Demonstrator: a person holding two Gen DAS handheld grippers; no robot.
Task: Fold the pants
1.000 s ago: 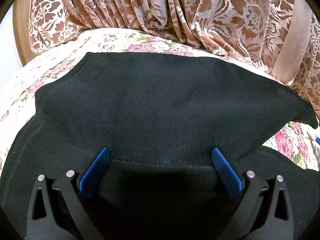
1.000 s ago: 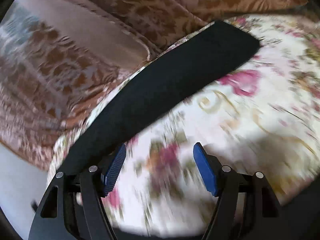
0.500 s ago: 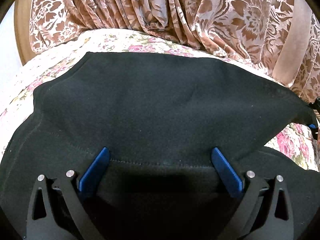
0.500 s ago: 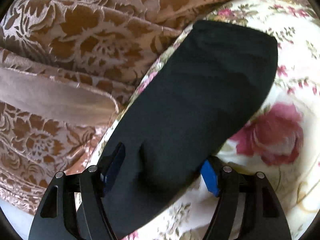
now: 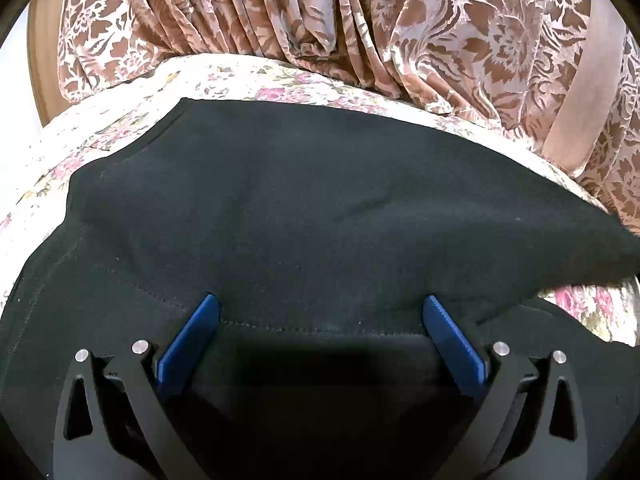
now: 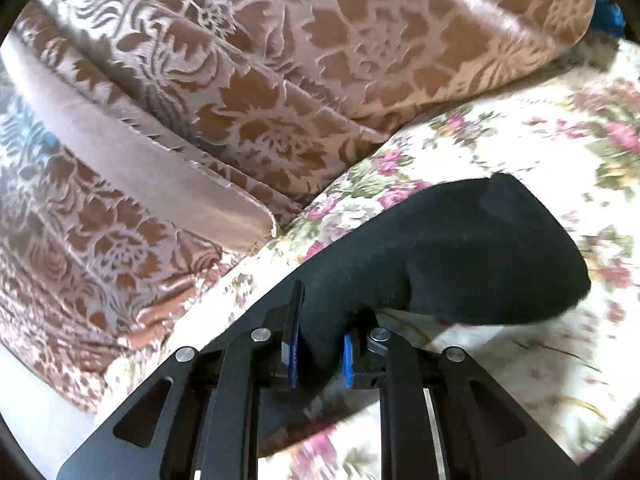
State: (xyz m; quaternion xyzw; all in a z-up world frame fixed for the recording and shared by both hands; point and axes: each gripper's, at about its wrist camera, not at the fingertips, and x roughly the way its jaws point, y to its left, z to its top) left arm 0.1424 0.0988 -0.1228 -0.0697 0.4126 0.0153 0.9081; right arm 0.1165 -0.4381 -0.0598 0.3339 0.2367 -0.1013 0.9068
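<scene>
Black pants (image 5: 320, 208) lie spread on a floral bedsheet (image 5: 240, 76), folded over with a stitched hem near my left gripper (image 5: 320, 312). The left gripper is open, its blue pads wide apart, resting over the black cloth at the hem. In the right wrist view, my right gripper (image 6: 320, 344) is shut on a narrow end of the pants (image 6: 472, 248), its blue pads pinching the cloth. The pants end hangs forward from the pads, lifted a little above the sheet (image 6: 520, 136).
A brown and pink floral curtain (image 5: 360, 20) hangs behind the bed, close to the far edge; it also fills the upper left of the right wrist view (image 6: 240, 80). A plain tan band (image 6: 140, 160) crosses the curtain.
My right gripper moved onto the pants end and closed on it, then lifted it. The left gripper stayed open in place over the hem.
</scene>
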